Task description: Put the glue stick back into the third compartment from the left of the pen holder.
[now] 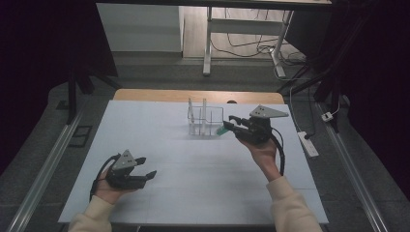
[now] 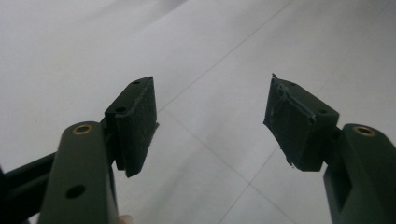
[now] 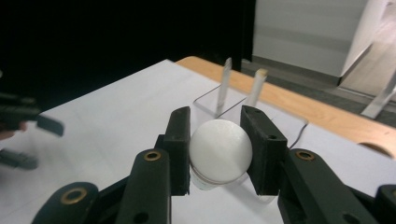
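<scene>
Right claw point(image 3: 219, 151) pads clamp white-capped tube point(image 3: 220, 149) between them

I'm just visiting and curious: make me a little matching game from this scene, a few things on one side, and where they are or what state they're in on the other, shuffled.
Things:
1. left gripper
2. right gripper
3. clear rack
4. white-capped tube

Places or states:
A. stands at the far middle of the white table top
B. clamped between two black pads
C. jaws apart, nothing between them
D. shut on something, raised beside the rack

Pairs: 1-C, 2-D, 3-A, 4-B
</scene>
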Demonstrator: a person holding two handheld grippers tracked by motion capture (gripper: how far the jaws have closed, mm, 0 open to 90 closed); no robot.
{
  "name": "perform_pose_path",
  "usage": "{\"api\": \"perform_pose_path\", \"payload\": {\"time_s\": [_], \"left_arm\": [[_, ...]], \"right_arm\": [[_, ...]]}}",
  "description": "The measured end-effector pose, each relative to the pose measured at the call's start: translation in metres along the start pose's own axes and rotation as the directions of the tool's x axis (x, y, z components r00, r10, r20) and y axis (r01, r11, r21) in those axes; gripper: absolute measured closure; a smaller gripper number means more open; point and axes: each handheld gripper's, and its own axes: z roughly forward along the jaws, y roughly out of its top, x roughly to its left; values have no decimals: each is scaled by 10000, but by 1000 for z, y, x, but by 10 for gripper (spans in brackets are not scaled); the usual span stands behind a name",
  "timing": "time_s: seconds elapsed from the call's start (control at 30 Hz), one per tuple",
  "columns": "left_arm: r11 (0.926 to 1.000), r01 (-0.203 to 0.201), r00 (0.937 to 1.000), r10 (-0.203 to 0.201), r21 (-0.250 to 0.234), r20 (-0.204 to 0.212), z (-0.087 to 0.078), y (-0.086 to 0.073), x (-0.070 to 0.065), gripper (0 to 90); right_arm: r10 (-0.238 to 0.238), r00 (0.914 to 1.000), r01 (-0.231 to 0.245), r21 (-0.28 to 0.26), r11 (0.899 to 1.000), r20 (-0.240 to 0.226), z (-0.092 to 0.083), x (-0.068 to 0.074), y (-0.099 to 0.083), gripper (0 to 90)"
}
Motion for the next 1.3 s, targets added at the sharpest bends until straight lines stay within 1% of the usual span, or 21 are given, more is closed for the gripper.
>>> {"api": "perform_pose_path", "payload": {"time_s": [0.1,0.17,0.27,0.43,0.53,0.63,0.73,0.87,1.03,1.1,1.17,1.23,1.3], "left_arm": [[10000,66,10000,-66,46,2,-1,-4,2,343],[9999,87,10000,-87,79,18,-1,-5,3,341],[9999,83,10000,-83,91,28,0,-5,3,338],[9999,71,10000,-71,123,33,1,-6,4,333],[9999,63,10000,-63,151,9,1,-6,5,331],[9998,70,10000,-70,166,7,2,-7,5,331],[9998,68,10000,-67,211,-34,3,-7,6,330],[9997,87,9999,-85,244,-90,3,-8,7,329],[9996,123,9999,-120,238,-122,3,-9,8,329],[9996,113,9998,-110,251,-136,4,-9,8,329],[9995,108,9998,-104,287,-147,4,-10,8,328],[9995,116,9998,-111,296,-149,4,-10,8,327],[9995,114,9998,-109,298,-158,4,-10,8,327]], "right_arm": [[-3,9997,2,52,10000,236,7,-8,12,639],[-30,9992,26,105,9999,387,12,-12,17,639],[41,9980,-58,273,9996,626,23,-19,23,639],[227,9960,-272,511,9983,861,41,-32,27,639],[350,9935,-423,652,9970,1087,51,-40,28,638],[480,9917,-576,783,9953,1190,61,-46,28,638],[475,9911,-604,1019,9930,1245,71,-49,28,638],[171,9900,-388,1541,9873,1400,83,-50,25,638],[48,9914,-280,1762,9840,1308,90,-52,21,635],[49,9926,-284,1919,9810,1216,91,-52,19,624],[74,9932,-277,1733,9845,1165,91,-52,19,558],[206,9938,-376,1551,9872,1095,88,-51,20,528],[61,9938,-229,1506,9883,1109,84,-49,21,503]]}}
